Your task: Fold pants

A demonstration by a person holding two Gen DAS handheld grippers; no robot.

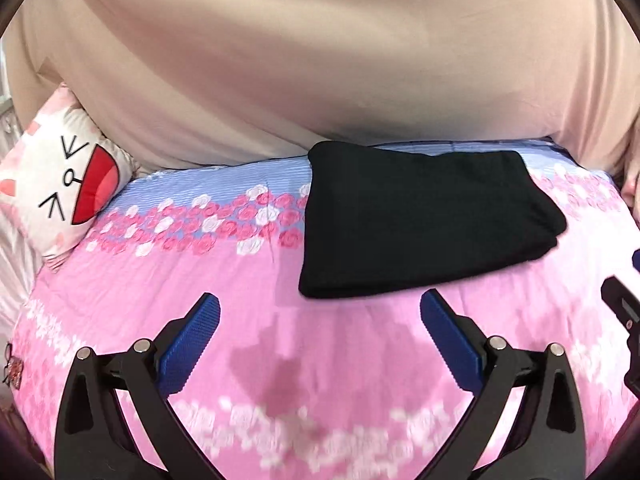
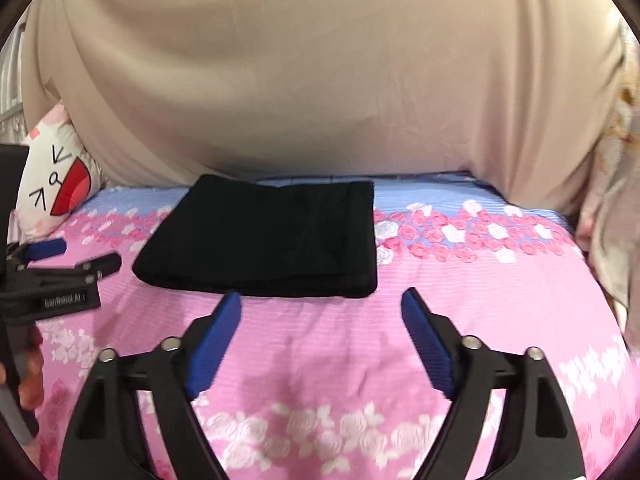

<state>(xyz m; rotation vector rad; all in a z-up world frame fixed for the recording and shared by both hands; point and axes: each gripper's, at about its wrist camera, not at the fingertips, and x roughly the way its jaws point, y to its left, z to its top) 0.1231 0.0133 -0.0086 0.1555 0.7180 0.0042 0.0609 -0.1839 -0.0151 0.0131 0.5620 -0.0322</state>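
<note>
The black pants (image 1: 420, 220) lie folded into a flat rectangle on the pink floral bedsheet (image 1: 200, 280). They also show in the right wrist view (image 2: 272, 236). My left gripper (image 1: 320, 308) is open and empty, just in front of the pants' near edge, not touching. My right gripper (image 2: 320, 304) is open and empty, its tips close to the near edge of the pants. The left gripper also shows at the left of the right wrist view (image 2: 68, 260).
A white cat-face pillow (image 1: 68, 184) sits at the bed's far left corner, and shows in the right wrist view too (image 2: 52, 184). A beige curtain (image 1: 320, 60) hangs behind the bed. The sheet (image 2: 480, 300) stretches to the right of the pants.
</note>
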